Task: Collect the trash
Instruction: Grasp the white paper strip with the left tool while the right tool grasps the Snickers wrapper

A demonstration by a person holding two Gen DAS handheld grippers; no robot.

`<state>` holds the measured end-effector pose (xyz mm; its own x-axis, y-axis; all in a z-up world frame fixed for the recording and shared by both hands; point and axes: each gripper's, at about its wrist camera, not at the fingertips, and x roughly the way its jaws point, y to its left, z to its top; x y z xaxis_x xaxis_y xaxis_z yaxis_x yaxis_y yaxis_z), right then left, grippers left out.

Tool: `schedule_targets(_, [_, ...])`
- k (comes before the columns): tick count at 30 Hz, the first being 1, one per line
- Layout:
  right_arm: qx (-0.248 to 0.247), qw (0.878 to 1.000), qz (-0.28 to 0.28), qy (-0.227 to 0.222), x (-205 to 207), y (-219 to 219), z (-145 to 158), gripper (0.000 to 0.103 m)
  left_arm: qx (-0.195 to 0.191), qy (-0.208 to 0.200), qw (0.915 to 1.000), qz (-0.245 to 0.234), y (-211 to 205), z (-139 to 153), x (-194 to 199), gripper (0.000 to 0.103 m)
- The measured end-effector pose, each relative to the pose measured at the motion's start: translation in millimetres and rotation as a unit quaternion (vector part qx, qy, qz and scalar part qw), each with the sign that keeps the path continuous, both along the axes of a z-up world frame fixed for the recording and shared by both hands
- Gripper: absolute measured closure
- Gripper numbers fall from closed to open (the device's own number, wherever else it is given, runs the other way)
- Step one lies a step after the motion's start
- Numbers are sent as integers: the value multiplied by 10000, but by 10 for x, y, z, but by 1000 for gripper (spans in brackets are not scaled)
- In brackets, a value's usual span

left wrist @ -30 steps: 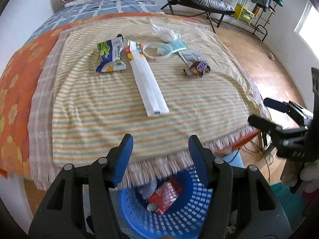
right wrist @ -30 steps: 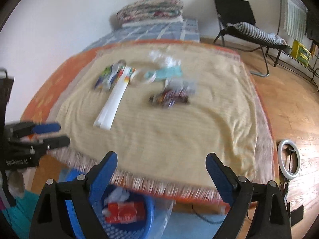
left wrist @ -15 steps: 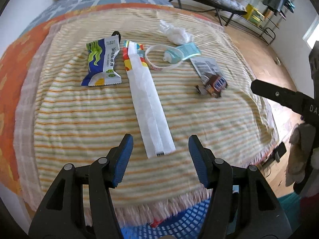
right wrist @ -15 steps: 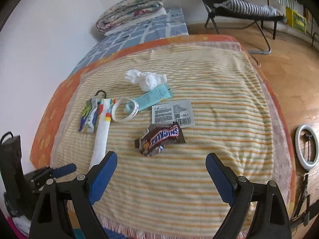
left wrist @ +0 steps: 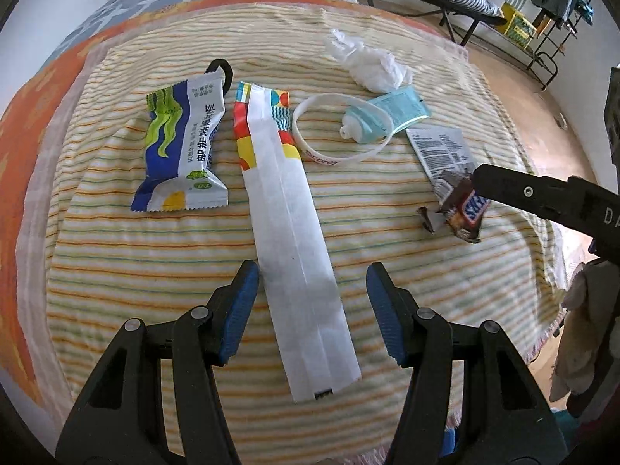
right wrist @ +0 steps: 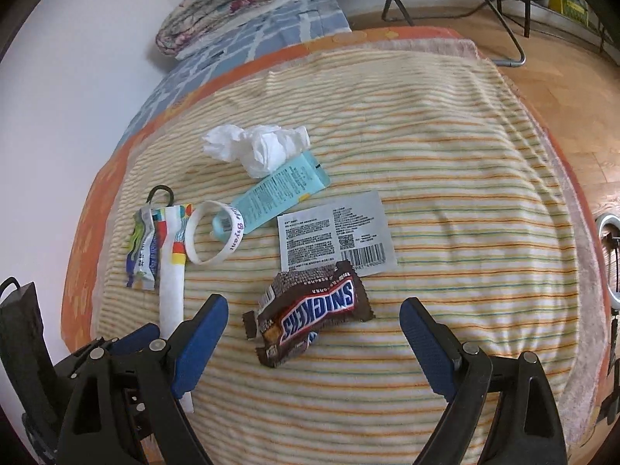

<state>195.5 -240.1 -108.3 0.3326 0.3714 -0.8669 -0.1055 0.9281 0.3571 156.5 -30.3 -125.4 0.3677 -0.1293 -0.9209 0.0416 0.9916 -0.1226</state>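
A striped blanket (left wrist: 387, 232) is spread over the bed, and the trash is scattered across its middle and far half. A long white paper sleeve (left wrist: 298, 255) with a coloured, patterned top end is laid lengthwise toward the near edge; its lower part is framed by the left tongs (left wrist: 310, 290), which are held released above it with nothing gripped. Just to its left a crinkled blue, green and white snack packet (left wrist: 180, 147) is seen, with a black hook partly hidden behind its far end. A white wristband (left wrist: 341, 128) is laid around the nozzle of a squeezed pale-blue tube (left wrist: 387, 114), and a crumpled white tissue (left wrist: 368, 62) is found touching the tube's far end. A grey printed sachet (right wrist: 337, 232) (barcode side up) is overlapped at its near edge by a brown, torn, creased Snickers wrapper (right wrist: 310, 310). The right tongs (right wrist: 314, 333) are spread wide on either side of that wrapper, released, with the pads clear of it.
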Motion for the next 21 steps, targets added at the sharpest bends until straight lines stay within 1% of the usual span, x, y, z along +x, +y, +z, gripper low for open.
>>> schedule_targets(5, [-70, 9999, 65, 46, 40, 65, -74, 11, 18, 28, 10000, -16, 27, -54, 57, 44])
schedule_targets(7, [-69, 9999, 92, 74, 48, 88, -106, 13, 77, 8, 10000, -32, 35, -56, 67, 52])
schedule_targets(8, [-66, 9999, 106, 89, 47, 98, -123, 15, 140, -12, 9999, -16, 44, -59, 69, 60])
schedule_targets(10, [-82, 9998, 138, 140, 42, 125, -159, 18, 149, -24, 9999, -18, 57, -57, 77, 63])
schedule_targets(12, [-140, 9997, 152, 152, 38, 155, -178, 24, 148, -36, 9999, 8, 79, -50, 73, 70])
schedule_targets(14, [-230, 9995, 178, 123, 18, 173, -167, 26, 135, -40, 9999, 11, 101, -36, 63, 75])
schedule_targets(16, [-237, 9995, 195, 125, 9, 171, -155, 32, 114, -49, 9999, 17, 113, -25, 45, 77])
schedule_targets(18, [-181, 9995, 221, 138, -8, 172, -149, 46, 122, -69, 9999, 18, 117, -10, 26, 80])
schedule_targets(19, [-147, 9995, 238, 156, -17, 172, -150, 49, 129, -84, 9999, 10, 116, -2, 10, 81])
schedule_targets(21, [-141, 9995, 237, 144, -41, 169, -145, 60, 136, -108, 9998, -8, 112, 13, -9, 84])
